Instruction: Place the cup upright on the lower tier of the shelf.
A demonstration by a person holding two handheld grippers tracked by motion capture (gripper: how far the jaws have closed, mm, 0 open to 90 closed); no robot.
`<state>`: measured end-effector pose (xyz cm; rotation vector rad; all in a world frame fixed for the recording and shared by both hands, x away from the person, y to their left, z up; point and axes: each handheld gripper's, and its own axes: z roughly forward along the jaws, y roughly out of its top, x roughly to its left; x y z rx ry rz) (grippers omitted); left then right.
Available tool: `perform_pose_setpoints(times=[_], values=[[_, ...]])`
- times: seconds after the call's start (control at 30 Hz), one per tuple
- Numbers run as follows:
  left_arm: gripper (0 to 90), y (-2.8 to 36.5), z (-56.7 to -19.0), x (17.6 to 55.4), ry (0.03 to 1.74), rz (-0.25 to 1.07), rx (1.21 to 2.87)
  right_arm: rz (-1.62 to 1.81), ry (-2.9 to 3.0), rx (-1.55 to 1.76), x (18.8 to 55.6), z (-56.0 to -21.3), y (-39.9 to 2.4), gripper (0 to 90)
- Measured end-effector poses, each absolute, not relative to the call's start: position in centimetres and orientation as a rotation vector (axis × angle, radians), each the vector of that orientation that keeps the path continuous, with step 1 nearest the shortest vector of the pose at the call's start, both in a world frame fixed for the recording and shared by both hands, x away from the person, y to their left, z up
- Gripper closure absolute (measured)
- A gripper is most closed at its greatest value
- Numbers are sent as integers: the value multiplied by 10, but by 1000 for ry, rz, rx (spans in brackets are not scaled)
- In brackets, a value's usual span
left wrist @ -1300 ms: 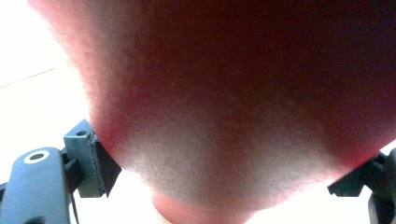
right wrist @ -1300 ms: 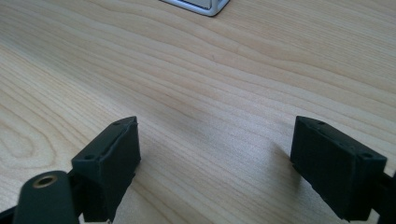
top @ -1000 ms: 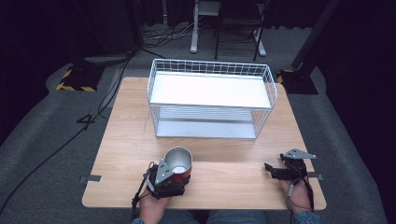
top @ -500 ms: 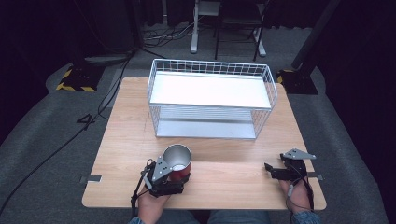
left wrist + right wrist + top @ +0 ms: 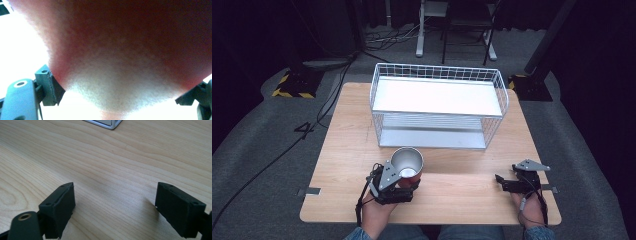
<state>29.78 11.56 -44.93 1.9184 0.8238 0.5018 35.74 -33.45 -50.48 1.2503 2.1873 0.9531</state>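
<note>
We hold the red cup (image 5: pixel 406 166) clamped in our left gripper (image 5: pixel 398 184), our right gripper (image 5: pixel 508 183) spread empty, and a loose grip could drop the cup before the wire shelf (image 5: pixel 439 105).

My high view looks down on the bench (image 5: pixel 452 195); 2 tool views sit close, the right sharing its wood.
</note>
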Motion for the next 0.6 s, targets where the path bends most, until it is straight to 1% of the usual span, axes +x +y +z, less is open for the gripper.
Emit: perform_pose_setpoints(times=[0.23,0.6], values=[[164,107,-441,309,794,512,1940,950,2182,1253,357,-505,-334,168],[164,96,-432,334,795,470,1955,953,2183,1261,358,-505,-335,169]])
